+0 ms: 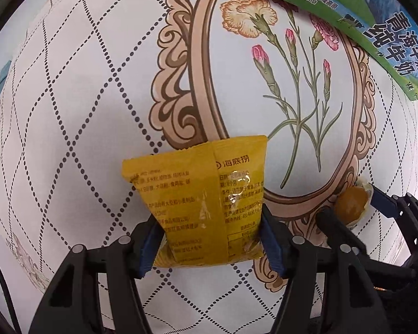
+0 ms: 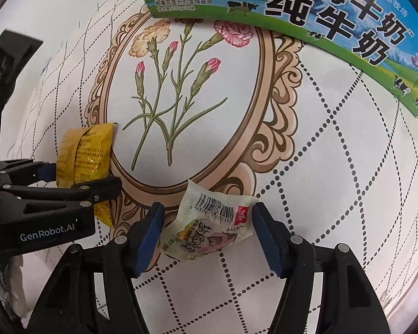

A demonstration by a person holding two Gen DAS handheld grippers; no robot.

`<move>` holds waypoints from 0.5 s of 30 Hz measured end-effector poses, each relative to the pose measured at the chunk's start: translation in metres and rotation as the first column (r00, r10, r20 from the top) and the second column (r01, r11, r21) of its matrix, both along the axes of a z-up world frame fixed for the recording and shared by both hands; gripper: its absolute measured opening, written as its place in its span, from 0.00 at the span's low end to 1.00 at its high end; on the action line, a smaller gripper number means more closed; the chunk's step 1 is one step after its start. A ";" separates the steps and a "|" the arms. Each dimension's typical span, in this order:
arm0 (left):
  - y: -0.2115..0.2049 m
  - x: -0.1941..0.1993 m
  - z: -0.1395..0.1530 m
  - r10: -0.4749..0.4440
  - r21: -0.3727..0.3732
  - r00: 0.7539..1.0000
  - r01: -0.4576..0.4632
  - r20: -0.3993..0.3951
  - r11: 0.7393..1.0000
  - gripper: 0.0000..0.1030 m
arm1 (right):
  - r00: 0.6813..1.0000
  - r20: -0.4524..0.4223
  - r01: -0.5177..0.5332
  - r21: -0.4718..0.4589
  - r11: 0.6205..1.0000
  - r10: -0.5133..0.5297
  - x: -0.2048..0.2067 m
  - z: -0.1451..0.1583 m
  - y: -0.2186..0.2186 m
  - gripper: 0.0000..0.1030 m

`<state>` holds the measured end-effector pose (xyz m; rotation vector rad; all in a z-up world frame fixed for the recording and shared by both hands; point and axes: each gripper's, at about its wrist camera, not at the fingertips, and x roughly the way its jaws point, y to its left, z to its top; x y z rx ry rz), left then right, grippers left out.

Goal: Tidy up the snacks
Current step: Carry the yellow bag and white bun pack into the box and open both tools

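My left gripper (image 1: pixel 209 236) is shut on a yellow snack bag (image 1: pixel 206 203), its blue pads pressing both sides of the bag's lower half. It also shows at the left of the right wrist view (image 2: pixel 80 178), with the yellow bag (image 2: pixel 83 153) in it. My right gripper (image 2: pixel 206 233) is closed on a small clear snack packet (image 2: pixel 211 225) with a barcode and a red label; both pads touch its edges. The left wrist view shows the right gripper (image 1: pixel 348 208) at the lower right, with the packet (image 1: pixel 351 204) between its fingers.
A green and blue milk carton box (image 2: pixel 334 19) stands at the far right; it also shows in the left wrist view (image 1: pixel 348 14). The tablecloth (image 2: pixel 334 167) is white with dotted diamonds and a framed flower print (image 2: pixel 181 89).
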<state>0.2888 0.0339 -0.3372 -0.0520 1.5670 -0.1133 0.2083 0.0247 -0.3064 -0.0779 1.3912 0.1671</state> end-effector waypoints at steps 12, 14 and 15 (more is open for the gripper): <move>0.009 -0.030 0.042 0.020 -0.048 1.000 -0.019 0.018 0.999 0.45 | 0.997 0.068 -0.022 0.011 1.000 0.021 -0.025 0.022 -0.016 0.53; 0.003 -0.033 0.049 0.006 -0.055 1.000 -0.005 0.021 0.998 0.45 | 0.997 0.078 -0.003 0.038 0.999 0.000 -0.027 0.031 -0.023 0.53; -0.003 -0.034 0.052 -0.005 -0.058 1.000 0.006 0.022 0.998 0.45 | 0.996 0.083 0.005 0.050 0.999 -0.009 -0.028 0.036 -0.027 0.53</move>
